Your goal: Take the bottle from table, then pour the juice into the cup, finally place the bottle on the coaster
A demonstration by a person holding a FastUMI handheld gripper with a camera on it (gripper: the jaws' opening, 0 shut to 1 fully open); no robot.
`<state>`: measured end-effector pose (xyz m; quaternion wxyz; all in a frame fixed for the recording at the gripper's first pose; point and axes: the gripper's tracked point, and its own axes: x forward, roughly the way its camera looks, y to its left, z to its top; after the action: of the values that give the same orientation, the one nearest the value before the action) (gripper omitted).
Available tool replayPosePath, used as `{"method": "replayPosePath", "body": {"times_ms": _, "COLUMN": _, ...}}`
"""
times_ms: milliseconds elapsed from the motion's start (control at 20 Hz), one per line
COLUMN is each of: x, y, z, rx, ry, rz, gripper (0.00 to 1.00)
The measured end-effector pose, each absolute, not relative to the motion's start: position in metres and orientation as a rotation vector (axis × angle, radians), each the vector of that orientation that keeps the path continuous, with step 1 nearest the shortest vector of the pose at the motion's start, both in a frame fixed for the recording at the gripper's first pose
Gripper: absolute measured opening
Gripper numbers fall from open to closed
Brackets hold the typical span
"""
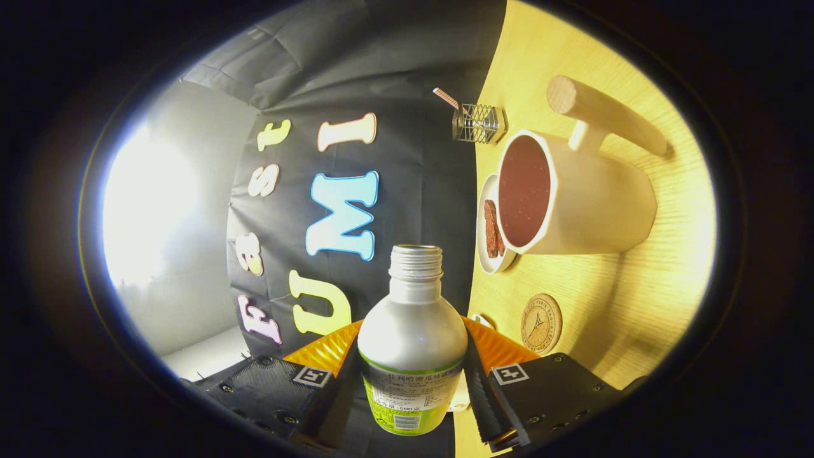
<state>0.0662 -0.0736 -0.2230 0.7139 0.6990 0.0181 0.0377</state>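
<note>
My tongs (pixel 412 375) are pinching the uncapped bottle (pixel 412 337) by its body, one finger on each flank, neck running straight ahead along the fingers. The cup (pixel 572 200) stands on the worktop (pixel 636 305) off to the side of the neck, its mouth apparently facing the bottle. The coaster (pixel 541 323) lies nearer me, just beyond one fingertip.

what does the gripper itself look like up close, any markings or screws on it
The gripper has two blocky black carriages with a woven, textured surface, each studded with small round screws. Each carries a square black-and-white tag near its inner corner. Glossy orange ribbed panels fan out behind the carriages. The fingers are flat plates with finely ridged inner faces.
</note>
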Motion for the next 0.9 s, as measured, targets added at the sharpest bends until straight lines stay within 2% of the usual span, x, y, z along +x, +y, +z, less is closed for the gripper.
{"method": "replayPosePath", "body": {"times_ms": 900, "x": 0.074, "y": -0.085, "z": -0.23, "rx": 1.717, "ry": 0.009, "rz": 0.075, "gripper": 0.76}}
